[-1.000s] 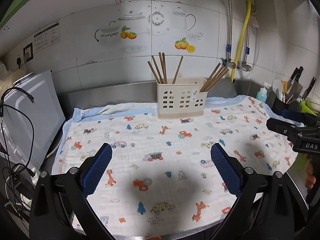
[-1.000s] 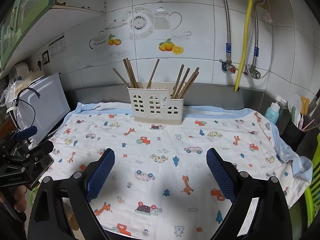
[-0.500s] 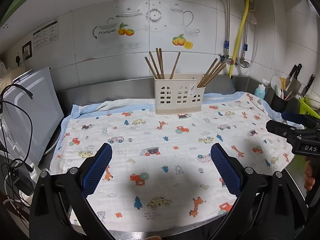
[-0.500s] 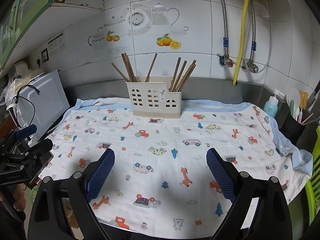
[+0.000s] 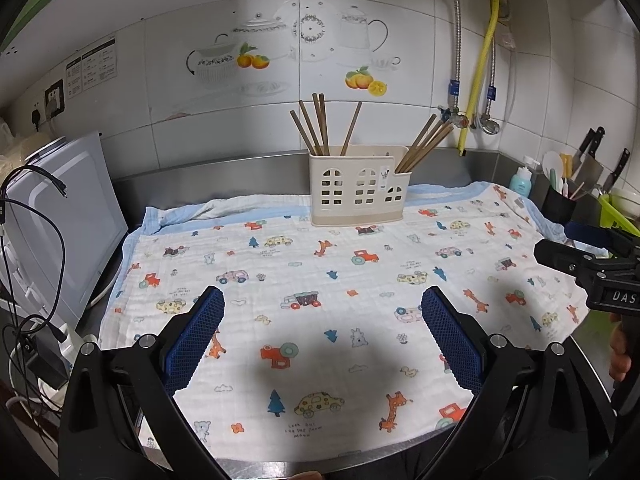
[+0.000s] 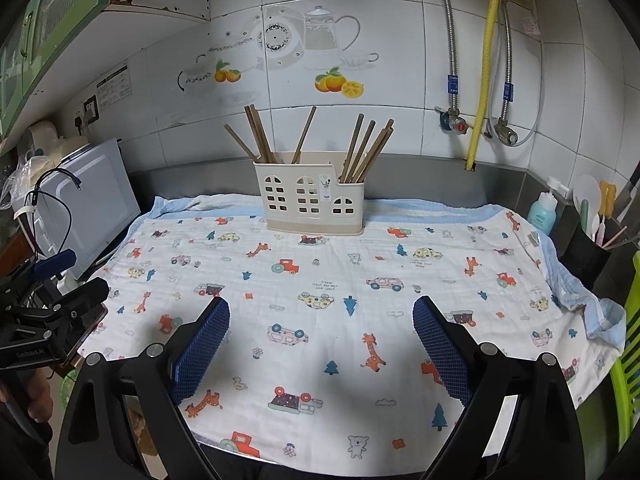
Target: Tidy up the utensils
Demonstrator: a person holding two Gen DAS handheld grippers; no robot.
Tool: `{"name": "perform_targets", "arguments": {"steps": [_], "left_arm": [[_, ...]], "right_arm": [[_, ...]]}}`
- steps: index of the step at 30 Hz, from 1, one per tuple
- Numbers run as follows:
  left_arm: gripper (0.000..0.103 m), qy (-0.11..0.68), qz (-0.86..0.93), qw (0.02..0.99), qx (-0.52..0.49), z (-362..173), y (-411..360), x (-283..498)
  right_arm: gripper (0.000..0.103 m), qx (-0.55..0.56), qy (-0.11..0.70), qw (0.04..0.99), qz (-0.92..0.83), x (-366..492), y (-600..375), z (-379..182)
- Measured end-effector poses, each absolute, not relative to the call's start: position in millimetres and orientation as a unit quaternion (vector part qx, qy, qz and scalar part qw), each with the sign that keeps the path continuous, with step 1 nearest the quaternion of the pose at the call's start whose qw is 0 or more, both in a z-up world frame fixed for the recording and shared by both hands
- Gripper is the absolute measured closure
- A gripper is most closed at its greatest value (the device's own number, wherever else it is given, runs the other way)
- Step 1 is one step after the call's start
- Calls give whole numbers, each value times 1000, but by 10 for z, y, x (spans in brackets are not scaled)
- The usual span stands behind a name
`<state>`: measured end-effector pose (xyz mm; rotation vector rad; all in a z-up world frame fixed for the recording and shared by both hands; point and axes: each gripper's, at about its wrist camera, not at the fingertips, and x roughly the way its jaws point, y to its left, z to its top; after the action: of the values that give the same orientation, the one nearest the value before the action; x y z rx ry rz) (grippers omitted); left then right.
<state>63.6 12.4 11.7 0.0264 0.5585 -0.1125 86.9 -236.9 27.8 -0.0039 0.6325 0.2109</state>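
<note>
- At the back of the cloth-covered counter (image 5: 404, 446), against the steel backsplash, stands the cream utensil holder (image 5: 359, 186) with window-shaped cut-outs; it sits upright on the far edge of the printed cloth (image 5: 304, 272)
- Brown chopsticks (image 5: 320, 124) lean out of the holder's taller left part, and a second bunch of chopsticks (image 5: 426, 142) fans to the right out of its lower right part
- Left gripper (image 5: 322, 334) hovers over the near half of the cloth, its blue-padded fingers (image 5: 196, 334) spread wide with nothing between them
- Right gripper (image 6: 321, 338) hangs over the near half of the cloth as well, fingers (image 6: 440, 346) released and wide apart, holding nothing
- Both grippers are well apart from the holder; bare cloth lies between
- From the left wrist view the other gripper shows at the right edge, held by a hand (image 5: 620, 354) below it
- A white microwave (image 5: 60, 220) stands left of the cloth with black cables (image 5: 36, 216) draped in front
- On the right of the counter are a blue bottle (image 6: 542, 210), a black pot of utensils (image 6: 586, 254) and knives (image 5: 592, 152) by the wall
- A yellow hose (image 6: 486, 60) and braided pipes run down the tiled wall
</note>
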Motion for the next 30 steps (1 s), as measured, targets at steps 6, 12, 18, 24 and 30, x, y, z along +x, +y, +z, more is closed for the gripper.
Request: {"name": "perform_targets", "arguments": {"steps": [6,12,18,24,30], "left_arm": [[5,278,-56,959,13,106,130,637],[5,278,-56,959,12,100,135,638],[5,281,-55,958,10,71,133,637],[5,281,-55,958,10,66,131,638],[5,283,-56,957,10,59,131,645]], "right_arm": [[13,0,313,944,101,867,-2362,269],[13,1,316,943,102,872,-2362,256],[13,-2,317,943,102,876,-2349,237],[13,-1,320,942,104,881,-2331,211],[13,-1,321,941,105,877,-2324,196]]}}
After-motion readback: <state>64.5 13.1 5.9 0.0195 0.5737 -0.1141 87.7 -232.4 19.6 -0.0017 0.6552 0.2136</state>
